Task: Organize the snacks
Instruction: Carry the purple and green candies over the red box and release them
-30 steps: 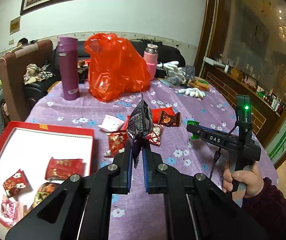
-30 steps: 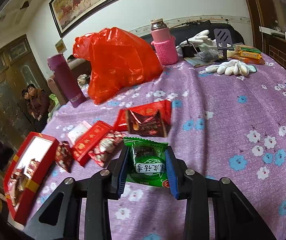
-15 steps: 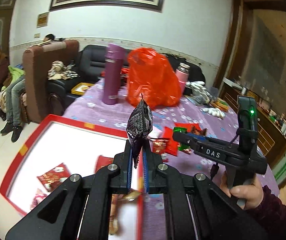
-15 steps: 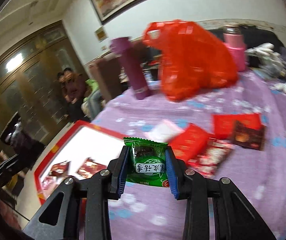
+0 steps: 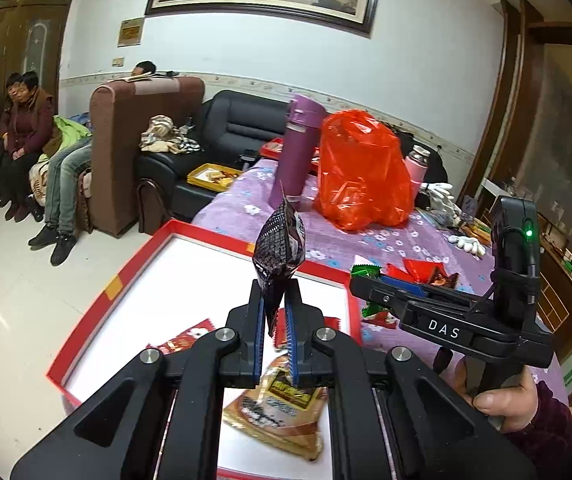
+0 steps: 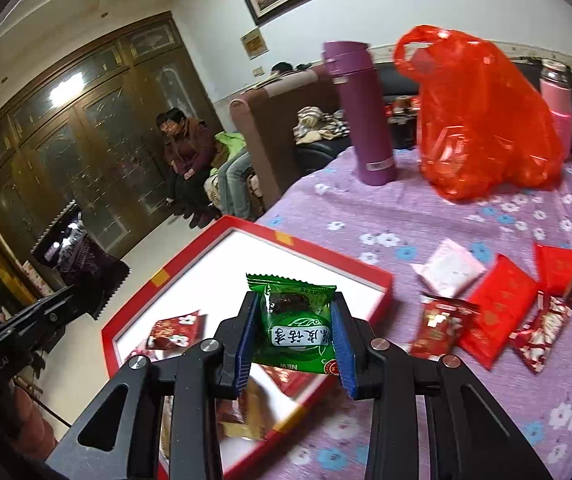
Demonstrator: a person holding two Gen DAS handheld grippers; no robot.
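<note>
My left gripper is shut on a black snack packet and holds it upright above the red box with a white inside. My right gripper is shut on a green snack packet above the box's near edge. The right gripper also shows in the left wrist view, and the left gripper with its black packet shows at the left of the right wrist view. Red and gold packets lie in the box.
Several loose red snack packets lie on the purple flowered tablecloth right of the box. A purple flask, a red plastic bag and a pink flask stand at the back. People sit on a sofa beyond the table.
Both grippers have swung left with their packets, from over the loose snacks to over the red box. Both stay shut on their packets.
</note>
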